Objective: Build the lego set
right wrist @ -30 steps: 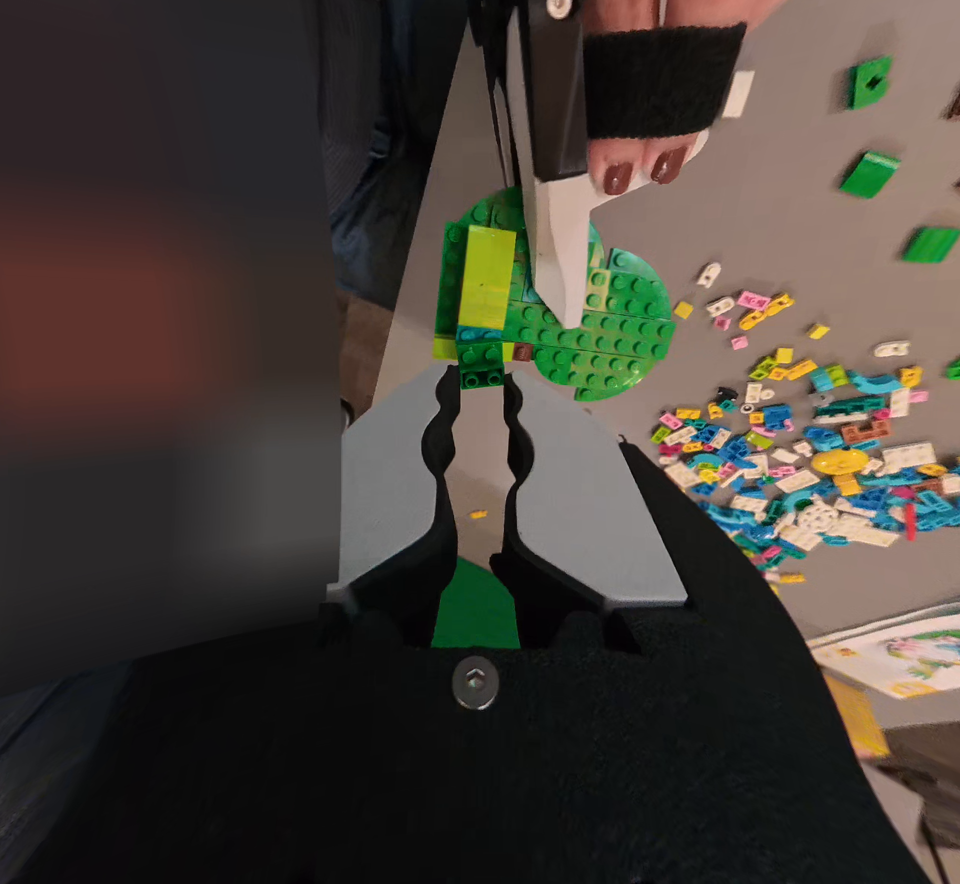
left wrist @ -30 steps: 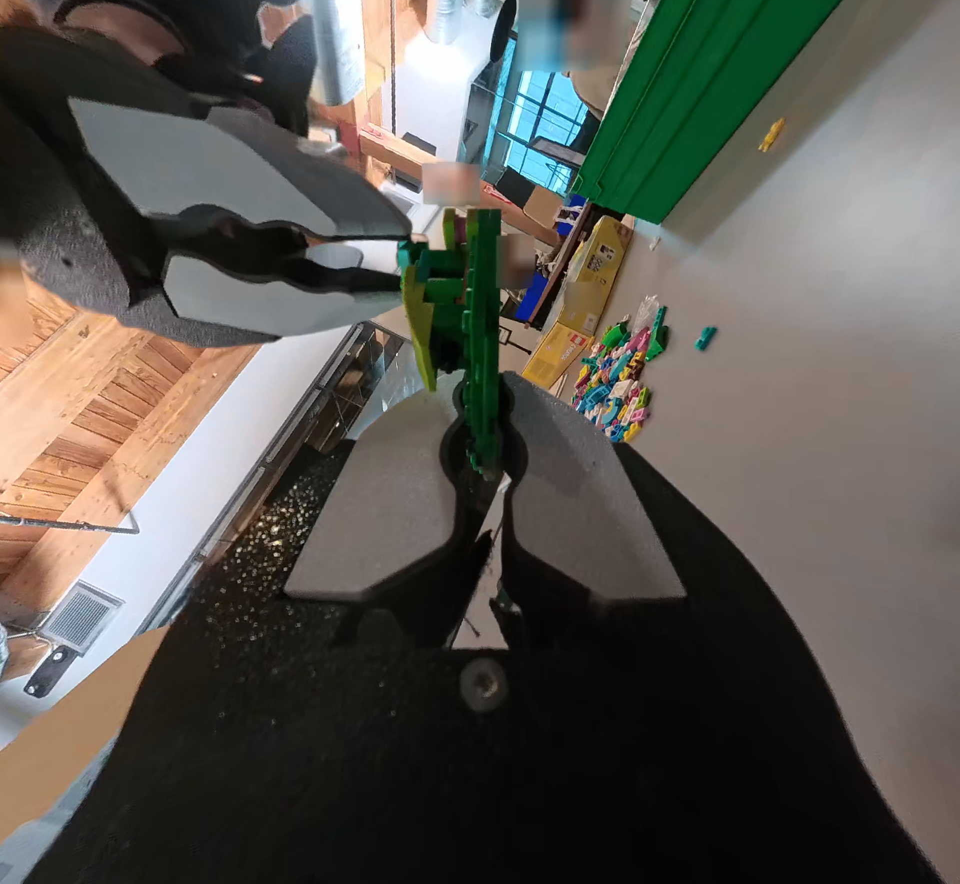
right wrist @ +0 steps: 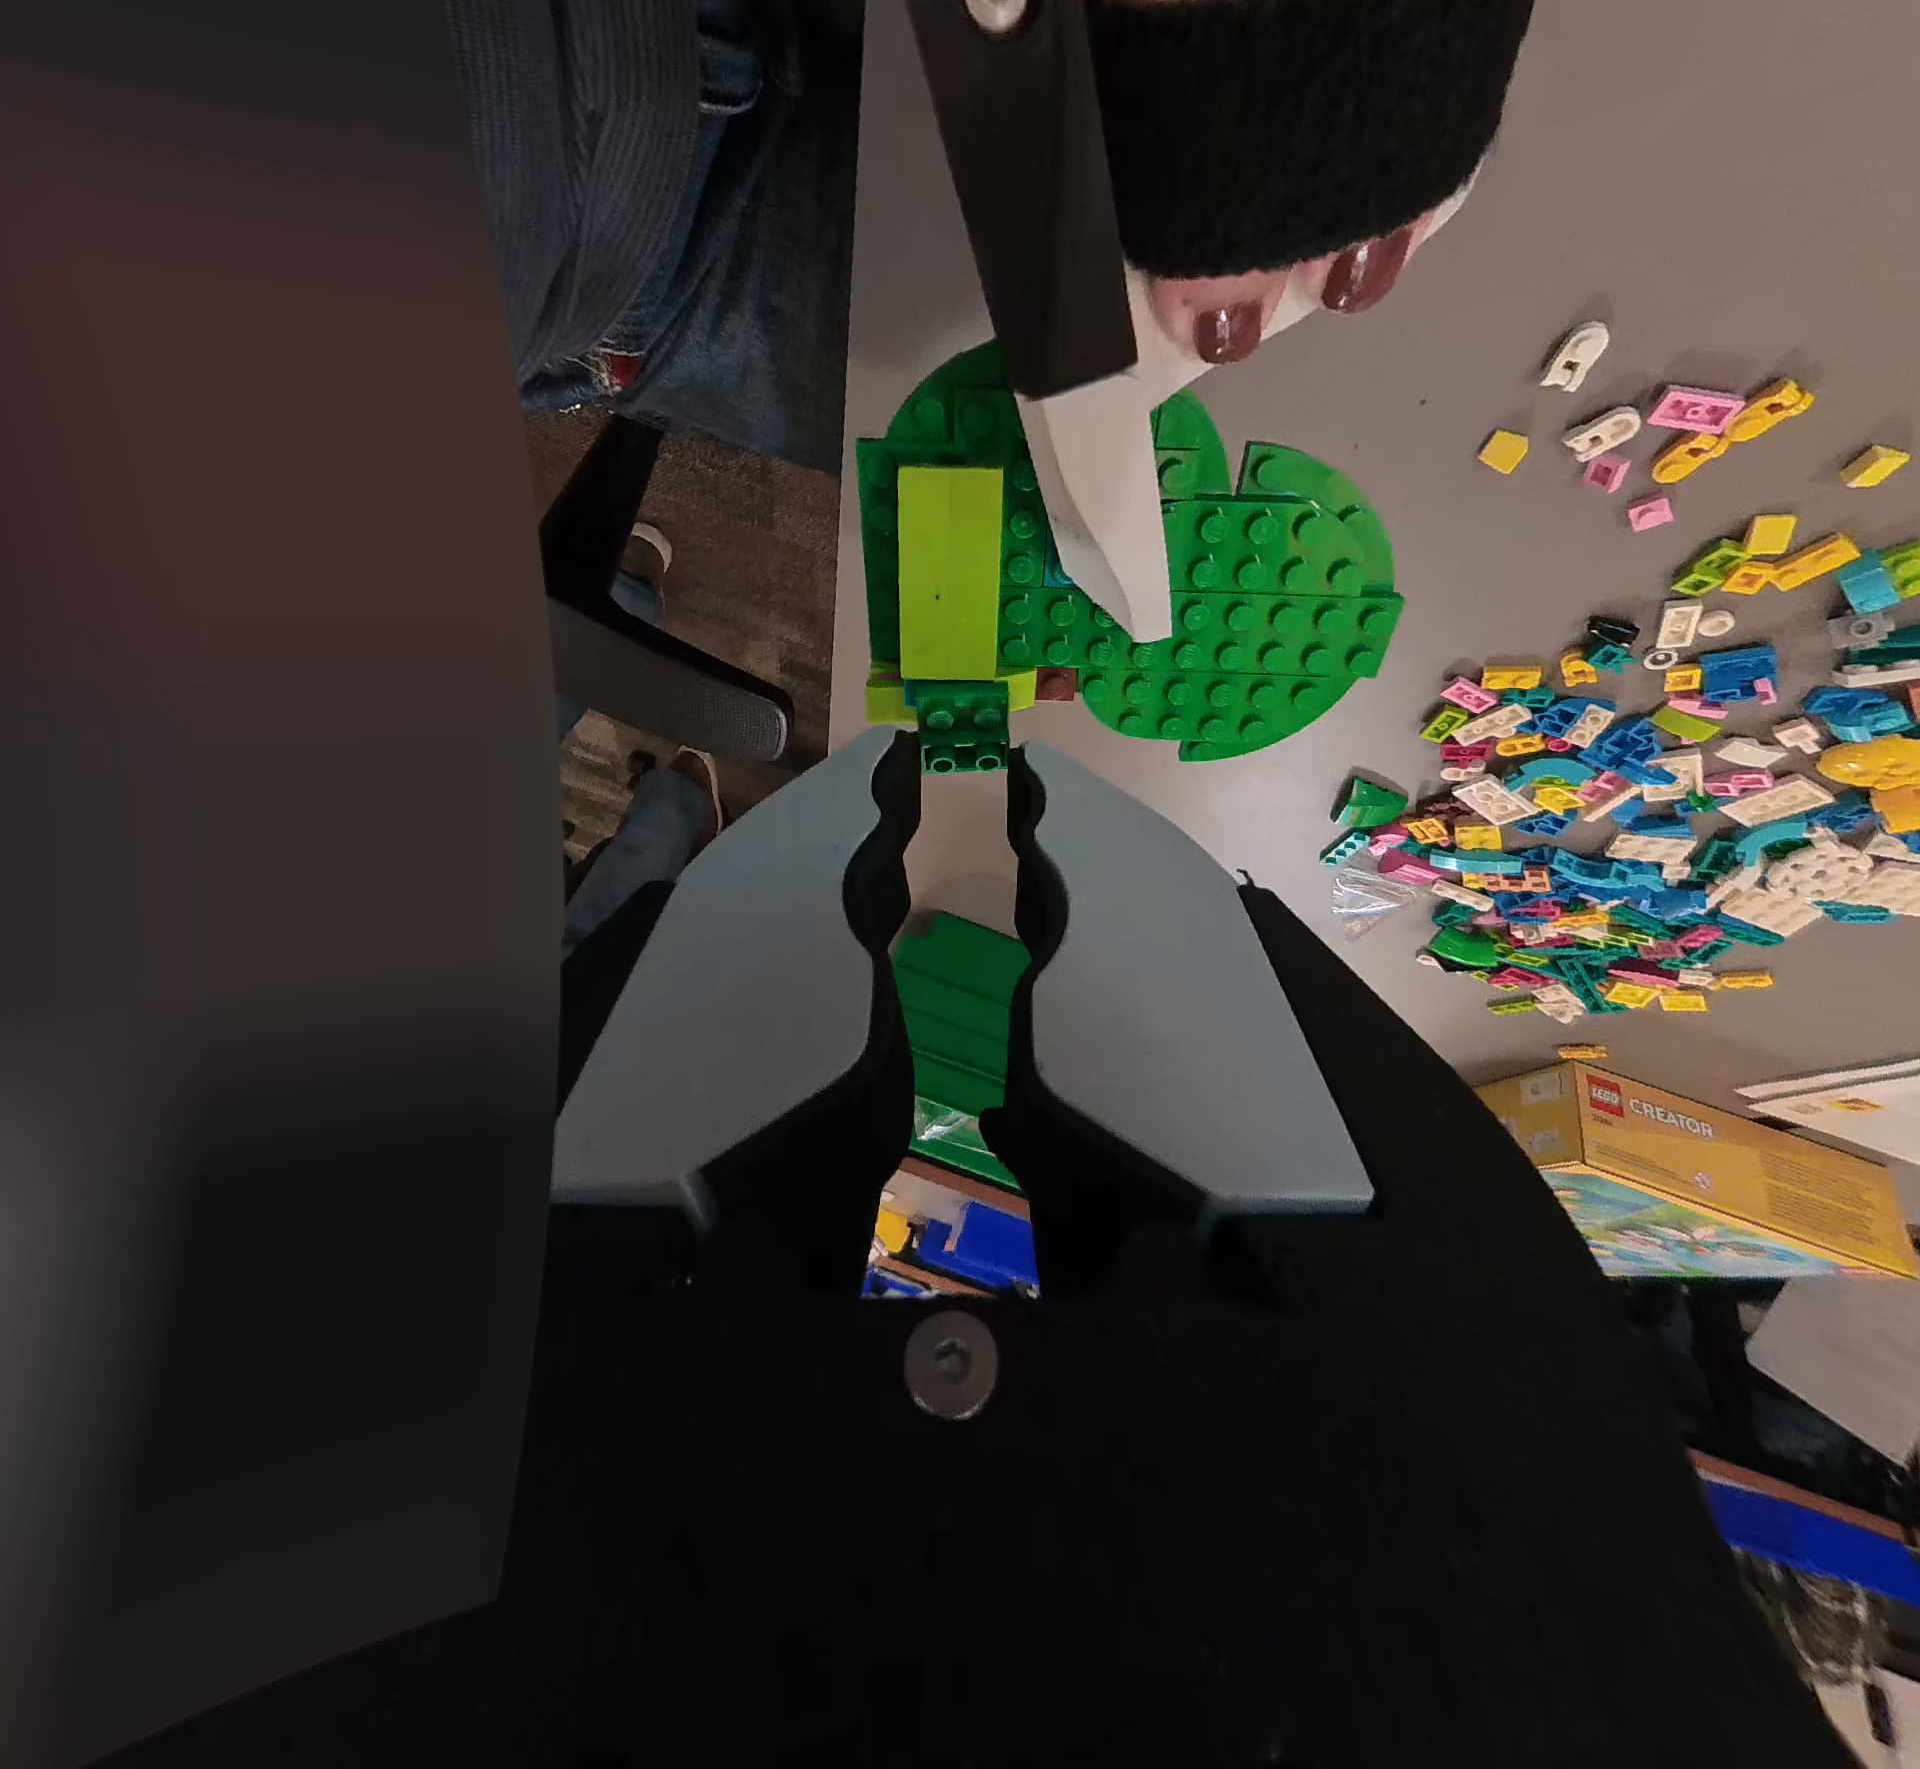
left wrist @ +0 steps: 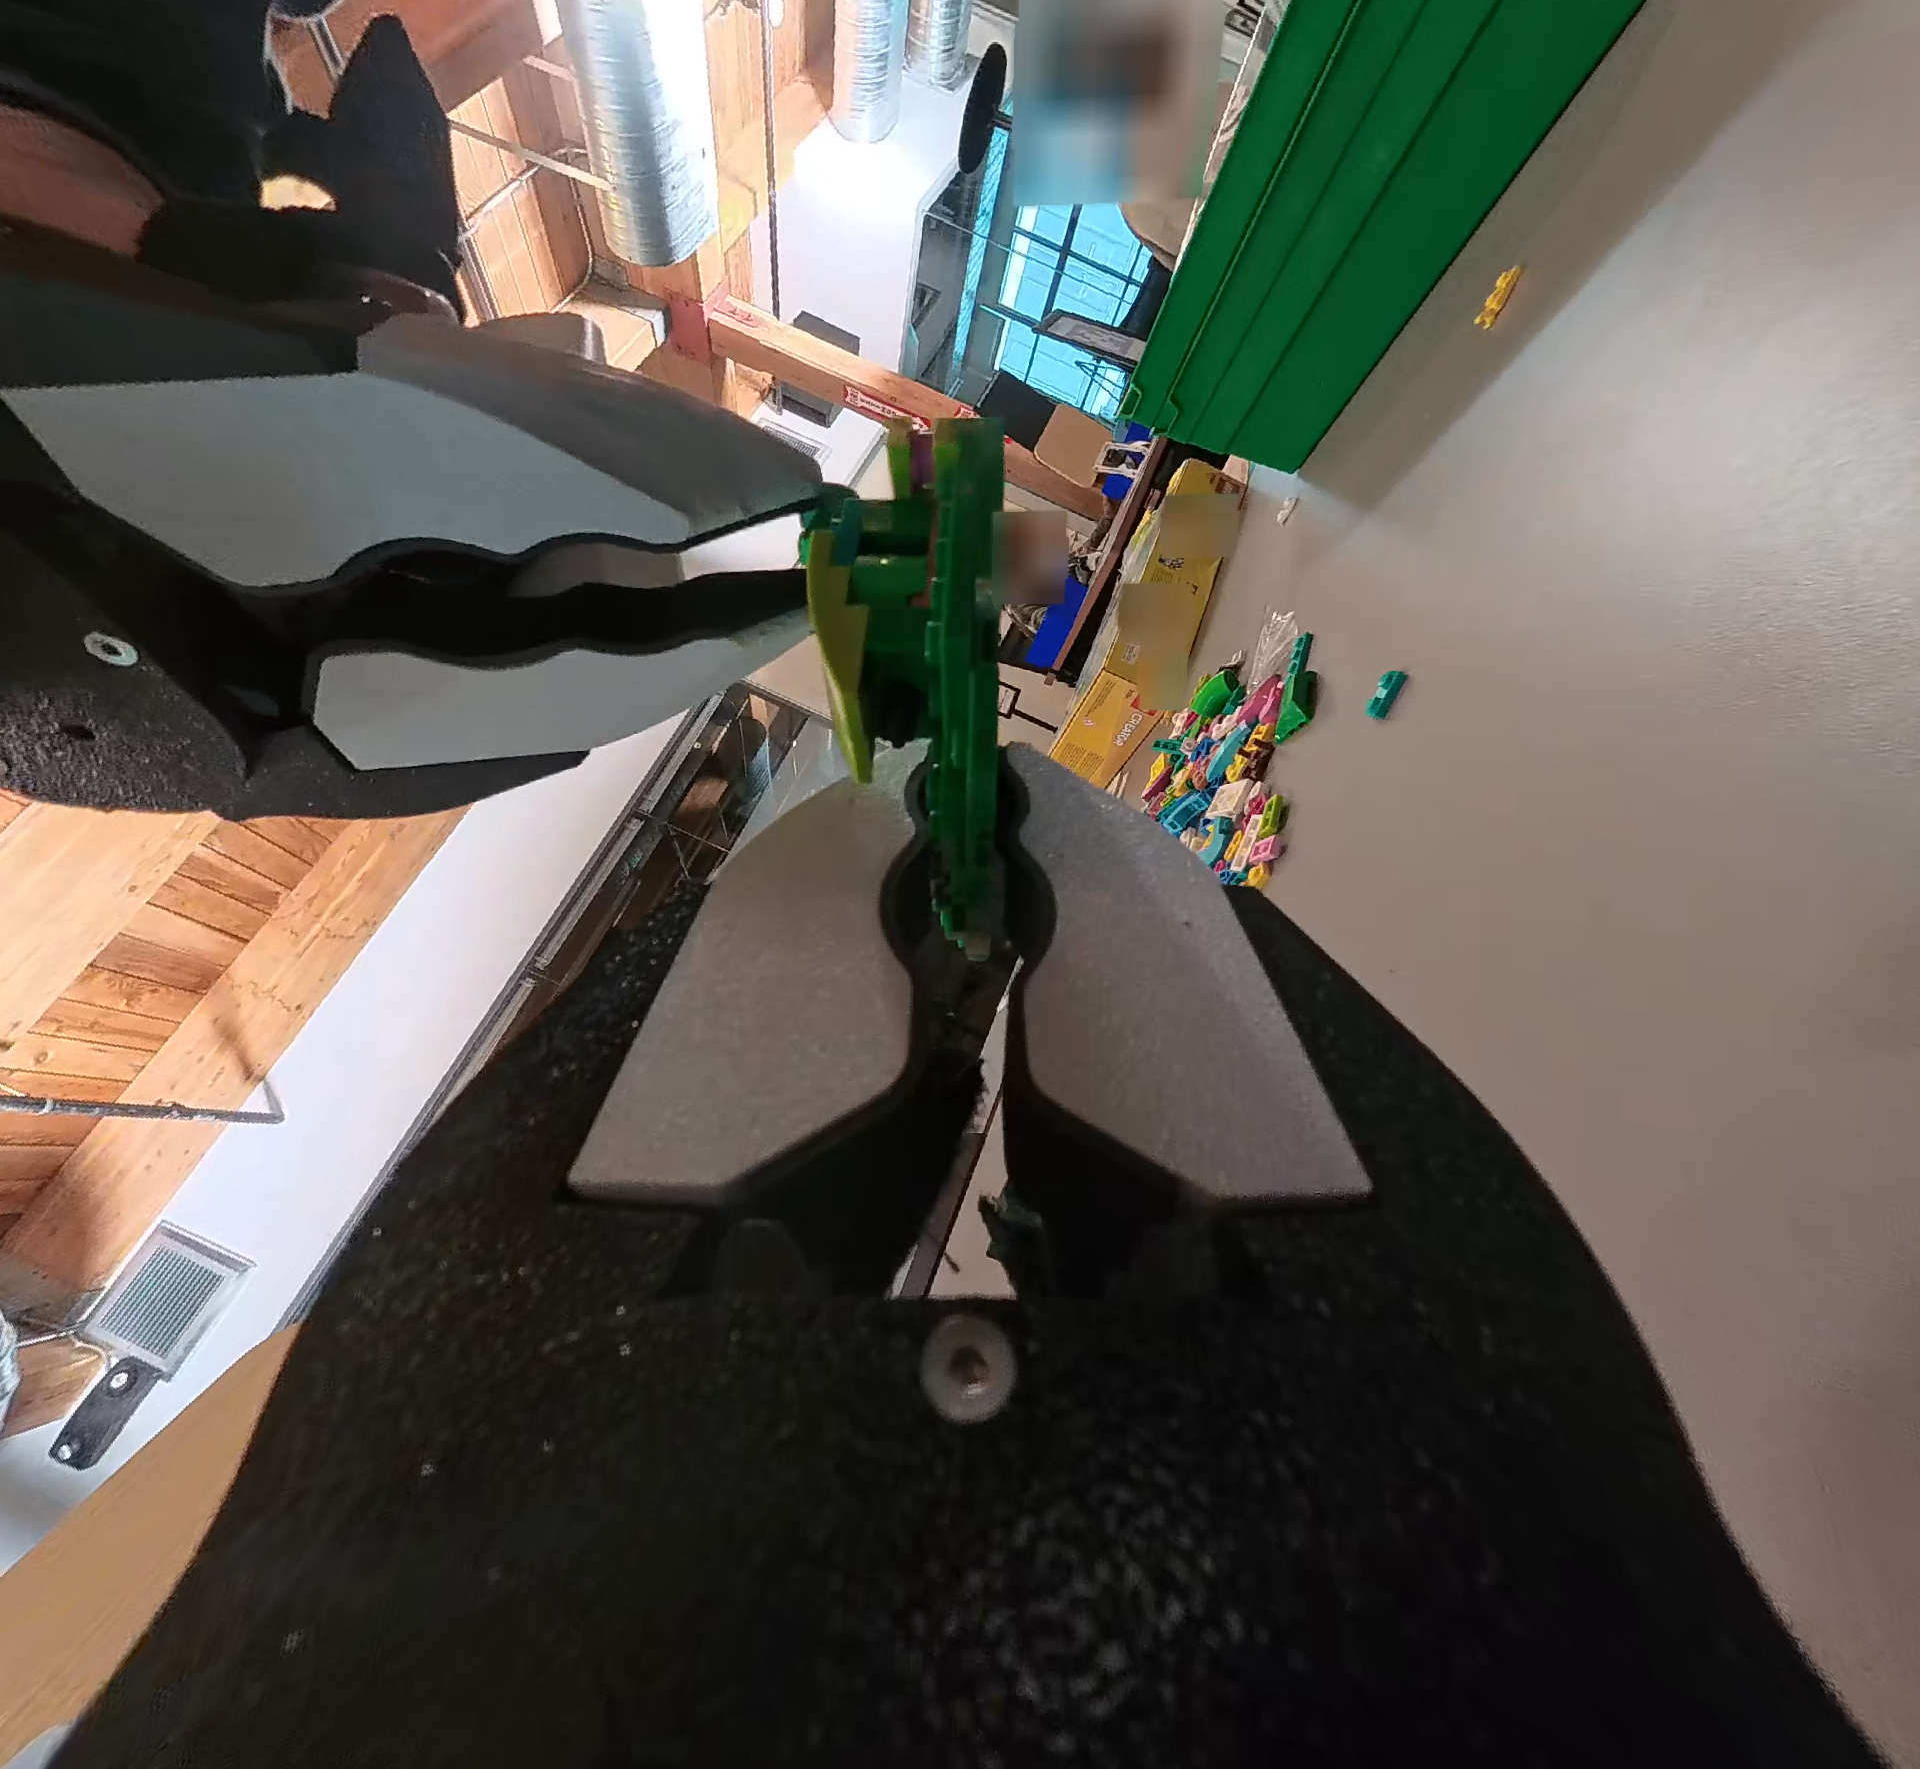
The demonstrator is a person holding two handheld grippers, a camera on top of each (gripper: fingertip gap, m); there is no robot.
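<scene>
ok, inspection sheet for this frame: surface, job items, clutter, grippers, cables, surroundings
Surface: grey table, mostly bare around the build.
Job's things: green plate assembly held off the table; small green brick at its edge; lime slope piece on it.
Clutter: loose brick pile; yellow set box; booklet corner beside it.
Grippers: left gripper shut on the assembly; right gripper jaws close around the small green brick, contact unclear.
Cables: nothing seen.
Surroundings: green bin, wooden ceiling, metal ducts, windows.
</scene>
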